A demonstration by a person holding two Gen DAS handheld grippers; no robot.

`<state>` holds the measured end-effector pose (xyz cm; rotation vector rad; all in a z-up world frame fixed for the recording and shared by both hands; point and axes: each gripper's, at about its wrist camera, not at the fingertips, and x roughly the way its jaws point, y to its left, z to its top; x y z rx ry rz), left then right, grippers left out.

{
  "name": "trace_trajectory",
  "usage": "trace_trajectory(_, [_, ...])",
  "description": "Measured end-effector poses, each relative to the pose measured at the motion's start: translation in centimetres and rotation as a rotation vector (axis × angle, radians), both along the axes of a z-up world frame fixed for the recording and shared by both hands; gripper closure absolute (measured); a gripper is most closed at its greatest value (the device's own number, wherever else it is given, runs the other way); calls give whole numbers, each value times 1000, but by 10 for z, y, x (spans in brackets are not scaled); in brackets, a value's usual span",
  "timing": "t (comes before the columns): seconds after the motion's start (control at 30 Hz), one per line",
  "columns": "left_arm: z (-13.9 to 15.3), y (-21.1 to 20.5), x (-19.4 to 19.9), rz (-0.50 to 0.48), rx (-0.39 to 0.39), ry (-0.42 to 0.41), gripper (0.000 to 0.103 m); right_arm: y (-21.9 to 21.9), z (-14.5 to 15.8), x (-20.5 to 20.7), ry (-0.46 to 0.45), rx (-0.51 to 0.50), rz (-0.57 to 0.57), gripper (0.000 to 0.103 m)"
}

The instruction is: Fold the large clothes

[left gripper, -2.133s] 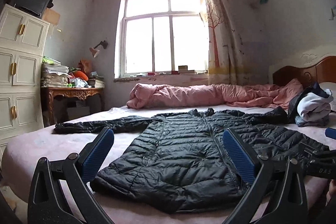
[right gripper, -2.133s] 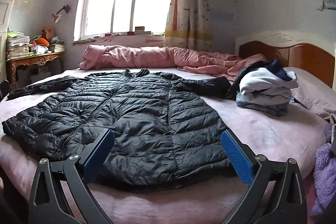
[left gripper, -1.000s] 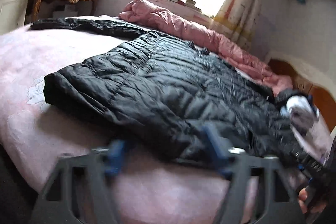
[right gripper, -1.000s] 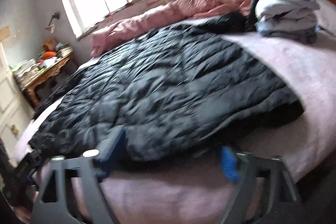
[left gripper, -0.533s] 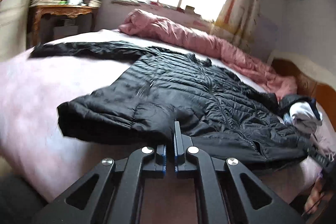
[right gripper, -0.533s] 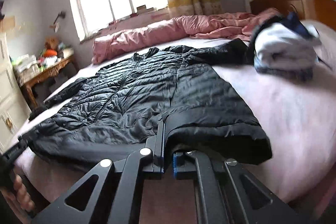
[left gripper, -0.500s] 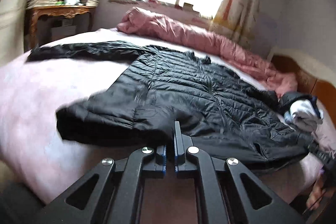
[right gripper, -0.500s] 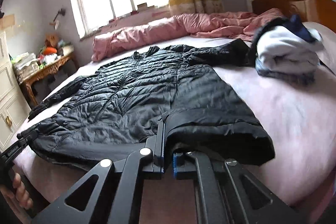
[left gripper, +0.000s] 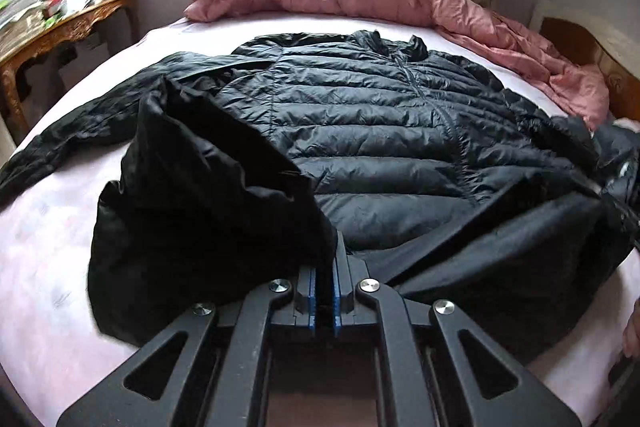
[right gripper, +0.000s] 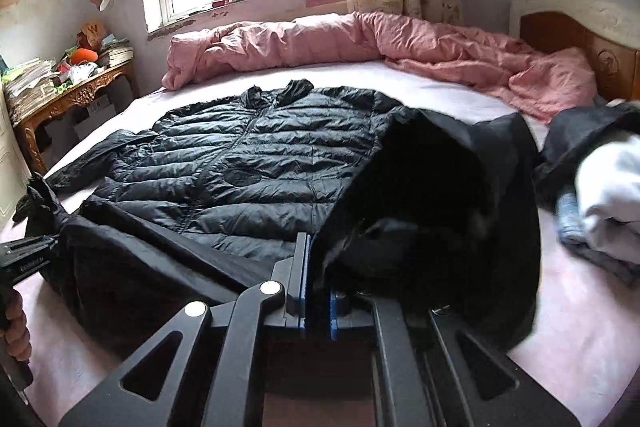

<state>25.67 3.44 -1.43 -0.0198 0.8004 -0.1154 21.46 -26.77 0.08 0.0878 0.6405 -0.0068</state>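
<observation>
One black puffer jacket (left gripper: 380, 123), one rumpled pink quilt (right gripper: 360, 43) behind it, one pile of folded clothes (right gripper: 604, 195) to its right, one carved wooden side table (right gripper: 76, 95) to its left and two grippers (left gripper: 324, 267) (right gripper: 316, 267) at its hem are counted.

Black quilted jacket (left gripper: 380, 115) on a pale pink bed sheet (left gripper: 48, 227); rumpled pink duvet (right gripper: 320, 39); blue pads (left gripper: 312, 291) on black tongs.

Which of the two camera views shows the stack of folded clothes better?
The right wrist view: the stack of folded clothes lies at its right edge, blurred but recognisable, beside the black jacket. In the left wrist view the stack cannot be made out.
</observation>
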Motion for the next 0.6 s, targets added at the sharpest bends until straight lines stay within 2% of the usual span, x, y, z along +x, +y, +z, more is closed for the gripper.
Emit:
trace_trajectory(0.13, [-5,-5,2,-56,-17,-11,90,1,-15,16,56,19,22,97])
trace_trajectory(0.17, [0,-4,0,-71,-24,-32,79,2,-15,17,58,16,30,93])
trace_trajectory(0.2, [5,-2,-5,-77,-20,-65,58,3,-13,17,53,11,41,87])
trace_trajectory(0.23, [11,-1,-13,-77,-6,-100,31,4,-11,15,45,6,50,84])
trace_trajectory(0.27, [17,1,-19,-77,3,-129,22,5,-8,11,29,5,61,71])
trace_trajectory(0.3, [23,3,-29,-82,5,-160,16,4,-5,7,9,8,69,50])
trace_trajectory(0.37, [34,7,-46,-121,-1,-196,13,1,4,-8,-61,10,68,21])
trace_trajectory(0.43, [44,11,-57,-131,-5,-216,4,-2,14,-21,-115,19,73,19])
trace_trajectory(0.5, [54,16,-64,-137,-8,-242,0,-9,25,-34,-161,46,86,18])
trace_trajectory(0.6, [61,23,-62,-108,77,-279,0,-25,36,-48,-222,58,27,15])
